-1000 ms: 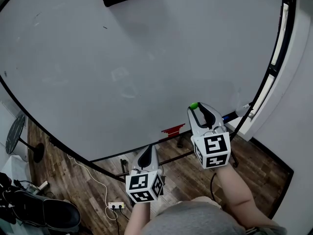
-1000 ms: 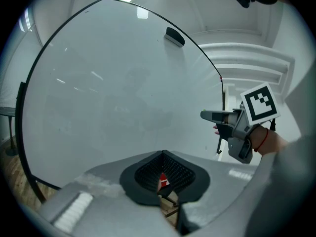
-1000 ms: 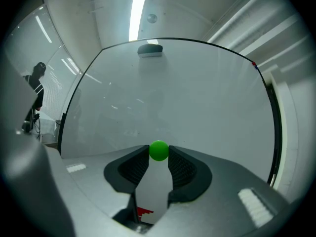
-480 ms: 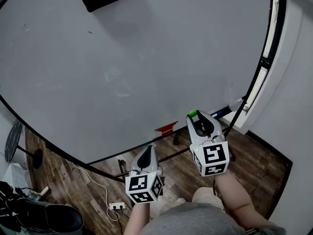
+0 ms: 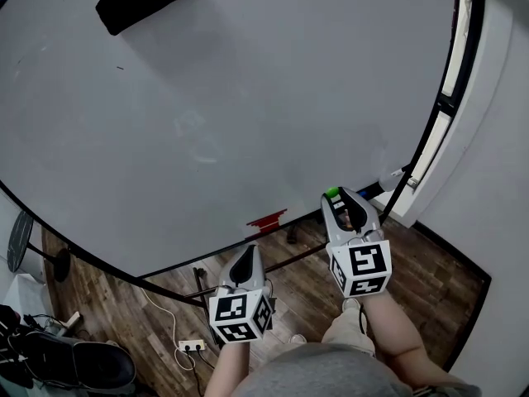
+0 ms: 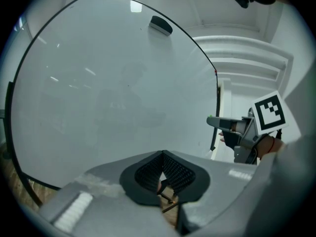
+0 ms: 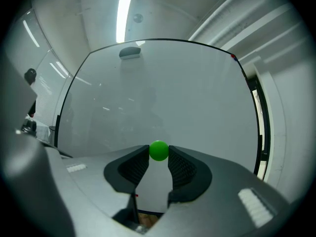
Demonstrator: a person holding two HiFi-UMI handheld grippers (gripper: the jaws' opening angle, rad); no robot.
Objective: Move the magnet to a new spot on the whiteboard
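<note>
A small green round magnet (image 7: 158, 150) sits pinched between the tips of my right gripper (image 7: 158, 152), off the whiteboard (image 7: 163, 98). In the head view the magnet (image 5: 331, 193) shows at the tip of the right gripper (image 5: 335, 197), near the whiteboard's (image 5: 248, 98) lower right edge. My left gripper (image 5: 245, 259) hangs lower, below the board's bottom frame, with its jaws together and nothing in them. In the left gripper view the left gripper (image 6: 162, 168) points at the whiteboard (image 6: 113, 93), and the right gripper (image 6: 213, 121) shows at the right.
A black eraser (image 5: 142, 0) sticks at the top left of the board. A red mark (image 5: 266, 220) lies near the bottom edge. A marker (image 5: 388, 179) rests at the lower right frame. Wood floor, a power strip (image 5: 192, 346) and a stool (image 5: 25, 242) lie below.
The right gripper with the magnet has shifted slightly down and right relative to the board's bottom edge. The view has drifted, so the eraser moved left. The left gripper stayed put.
</note>
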